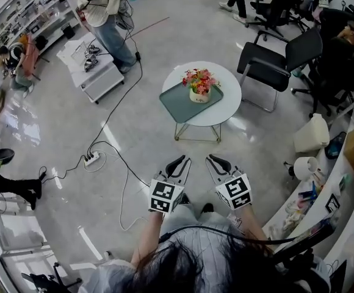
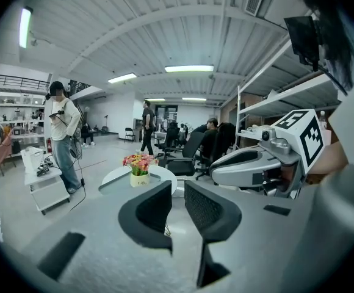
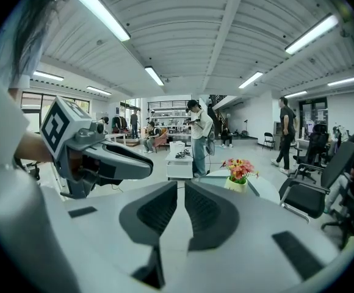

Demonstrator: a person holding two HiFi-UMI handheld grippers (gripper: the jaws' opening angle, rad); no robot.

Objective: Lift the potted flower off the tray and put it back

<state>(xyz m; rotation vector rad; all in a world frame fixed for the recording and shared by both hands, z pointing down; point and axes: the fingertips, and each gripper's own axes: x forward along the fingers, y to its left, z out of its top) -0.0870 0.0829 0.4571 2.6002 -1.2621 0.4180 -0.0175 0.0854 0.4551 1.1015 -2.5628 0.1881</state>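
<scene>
The flower (image 1: 199, 85) stands upright on the tray (image 1: 177, 102), which lies on the table (image 1: 229, 99), as the task wants it at its end. This fits either a pot waiting to be lifted or one already set back. The left gripper (image 1: 178, 163) and right gripper (image 1: 213, 162) hang well apart from the table, fingers pressed all but together on nothing. The pot is small, round and cream, topped by a bunch of pink and orange blooms. The teal tray is a rounded rectangle with a low rim. The white table is round, on thin wire legs.
</scene>
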